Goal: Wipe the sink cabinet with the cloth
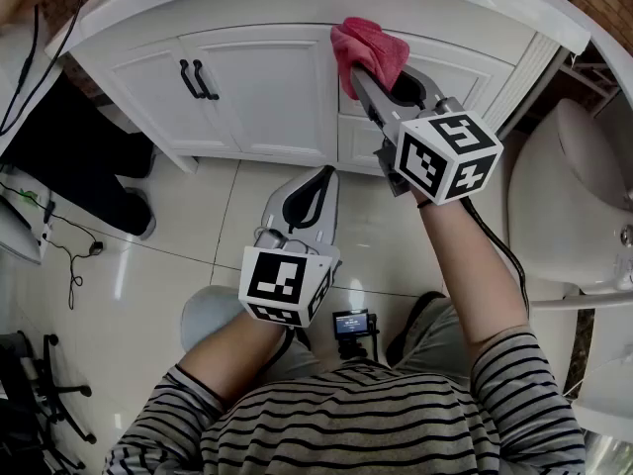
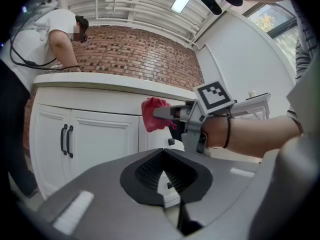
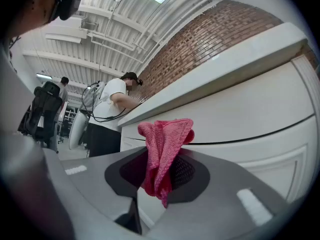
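My right gripper [image 1: 368, 75] is shut on a pink knitted cloth [image 1: 368, 49], holding it against the upper front of the white sink cabinet [image 1: 262, 87], just under the counter edge. The cloth [image 3: 165, 151] bunches up out of the jaws in the right gripper view, close to the cabinet's drawer front [image 3: 260, 129]. My left gripper [image 1: 318, 178] hangs lower, over the floor in front of the cabinet, jaws shut on nothing. The left gripper view shows the cloth [image 2: 154, 114] and my right gripper [image 2: 160, 113] ahead at the cabinet.
Two black handles [image 1: 198, 79] sit on the left cabinet doors. A white toilet [image 1: 574, 206] stands at the right. Cables and a chair base [image 1: 49, 394] lie on the tiled floor at left. Another person [image 3: 112, 109] stands at the counter further along.
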Motion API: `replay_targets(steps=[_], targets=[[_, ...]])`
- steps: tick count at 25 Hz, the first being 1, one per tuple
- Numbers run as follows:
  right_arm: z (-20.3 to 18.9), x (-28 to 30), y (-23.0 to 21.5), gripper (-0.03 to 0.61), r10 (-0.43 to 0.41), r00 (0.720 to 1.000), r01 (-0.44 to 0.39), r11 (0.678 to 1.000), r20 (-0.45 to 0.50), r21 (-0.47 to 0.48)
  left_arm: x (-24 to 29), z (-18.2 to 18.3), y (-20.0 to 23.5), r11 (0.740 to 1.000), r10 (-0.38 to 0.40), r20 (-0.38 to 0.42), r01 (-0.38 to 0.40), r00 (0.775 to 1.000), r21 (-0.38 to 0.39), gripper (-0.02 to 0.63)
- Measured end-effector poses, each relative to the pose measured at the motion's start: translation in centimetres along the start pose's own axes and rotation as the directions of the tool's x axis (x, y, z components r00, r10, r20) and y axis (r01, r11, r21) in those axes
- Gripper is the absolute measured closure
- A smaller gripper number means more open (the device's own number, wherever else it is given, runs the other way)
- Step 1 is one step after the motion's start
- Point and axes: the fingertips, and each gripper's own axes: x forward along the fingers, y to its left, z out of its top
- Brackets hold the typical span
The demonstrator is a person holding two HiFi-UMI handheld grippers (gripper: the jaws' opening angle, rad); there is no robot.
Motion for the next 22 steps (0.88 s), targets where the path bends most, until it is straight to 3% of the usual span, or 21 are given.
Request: replay_targets(steps=[6, 13, 18, 22], targets=[[-0.9, 2.8, -2.5, 0.497, -0.064, 0.997, 0.062, 0.997, -0.043, -0.035, 0.1, -0.6, 0.4, 1.000, 0.001, -0.014, -0.001, 1.000, 0.023, 0.612], [-0.2, -3.6, -9.4, 0.497, -0.238, 0.971, 0.238, 0.971, -0.018, 0.004, 0.6, -1.3, 0.3, 1.000, -0.011, -0.033, 0.011, 0.999, 0.007, 0.612], [0.3, -11.2, -16.3, 0.497, -0.400, 0.916, 0.400, 0.916, 0.003, 0.044, 0.9, -1.5, -0.7, 0.999, -0.029, -0.040, 0.030, 0.999, 0.014, 0.612], [0.7, -17.4, -20.8, 0.499, -0.549, 0.835, 0.546, 0.834, 0.024, 0.082, 0.9, -1.7, -0.9, 1.000, -0.025, -0.042, 0.026, 0.999, 0.016, 0.612]])
